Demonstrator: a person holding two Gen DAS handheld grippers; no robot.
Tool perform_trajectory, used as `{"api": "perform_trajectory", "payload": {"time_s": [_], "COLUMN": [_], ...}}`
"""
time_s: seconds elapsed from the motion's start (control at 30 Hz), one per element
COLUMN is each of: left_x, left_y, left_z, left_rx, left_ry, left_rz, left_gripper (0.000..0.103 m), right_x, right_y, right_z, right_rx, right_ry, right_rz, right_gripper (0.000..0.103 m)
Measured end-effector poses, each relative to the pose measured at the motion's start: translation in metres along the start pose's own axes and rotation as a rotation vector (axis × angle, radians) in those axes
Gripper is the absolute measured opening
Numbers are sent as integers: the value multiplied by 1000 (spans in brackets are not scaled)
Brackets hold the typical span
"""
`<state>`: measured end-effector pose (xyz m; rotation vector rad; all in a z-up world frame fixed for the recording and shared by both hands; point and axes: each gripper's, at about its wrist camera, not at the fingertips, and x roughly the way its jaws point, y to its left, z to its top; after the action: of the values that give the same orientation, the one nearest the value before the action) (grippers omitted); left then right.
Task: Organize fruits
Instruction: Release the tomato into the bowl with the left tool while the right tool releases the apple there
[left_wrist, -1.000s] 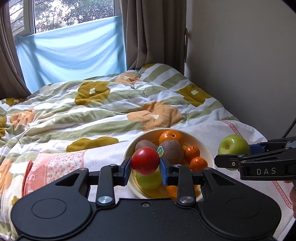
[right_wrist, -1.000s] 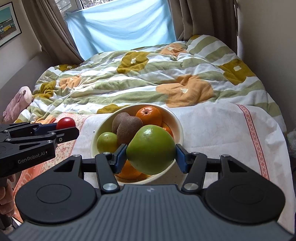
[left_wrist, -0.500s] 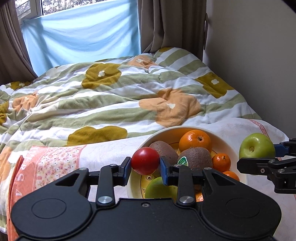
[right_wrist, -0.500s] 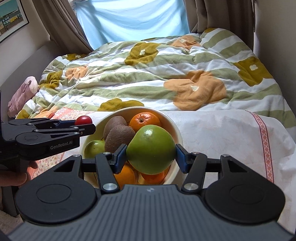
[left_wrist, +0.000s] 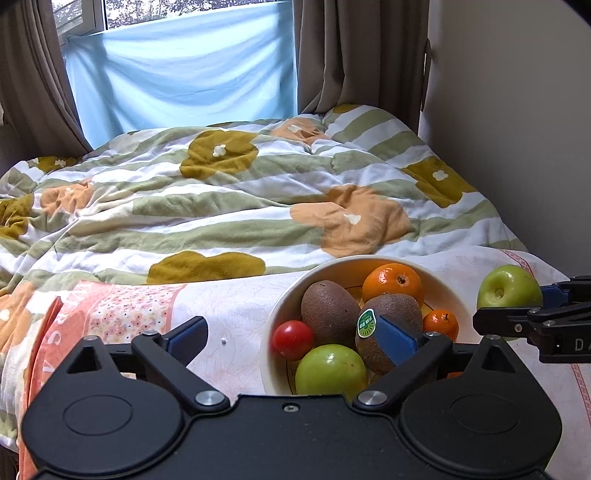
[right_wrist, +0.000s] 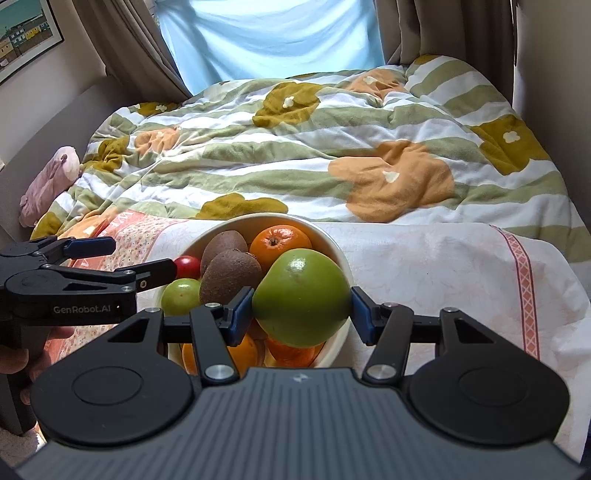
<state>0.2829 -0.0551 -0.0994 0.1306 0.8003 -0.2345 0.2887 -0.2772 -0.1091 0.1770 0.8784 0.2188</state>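
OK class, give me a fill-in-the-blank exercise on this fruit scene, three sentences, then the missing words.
1. The right gripper holds a large ____ apple between its fingers.
2. The small red fruit lies inside the ____.
3. The sticker sits on a ____.

Missing words: green; bowl; kiwi

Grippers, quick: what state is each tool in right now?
Left tool: jaws opening, empty; small red round fruit lies in the white bowl.
Right tool: closed on the large green apple.
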Motion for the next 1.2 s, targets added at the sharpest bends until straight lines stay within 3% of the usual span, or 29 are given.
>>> {"api": "perform_trajectory", "payload": {"time_s": [0.3,0.8,0.87,0.93,1.2], "left_x": [-37,-56,-55,-54,-57], "left_y": [1,7,6,5,0], "left_z": [-20,-38,-41,-44,-49], "left_rx": [-47,-135,-148,-164,-175], "left_ry": [2,6,10,13,15], "left_rz": [24,109,113,114,117], "left_gripper": [101,101,101,101,101], "right_x": [-9,27,28,28,21], "right_y": [14,21,21,24,25], "right_z": [-3,-9,-12,-15,-22], "right_rx": [-88,-219,-233,-265,-296], "right_ry": [1,7,-10,-16,-47], "right_rz": [40,102,110,97,79], "right_gripper": [70,71,79,103,103]}}
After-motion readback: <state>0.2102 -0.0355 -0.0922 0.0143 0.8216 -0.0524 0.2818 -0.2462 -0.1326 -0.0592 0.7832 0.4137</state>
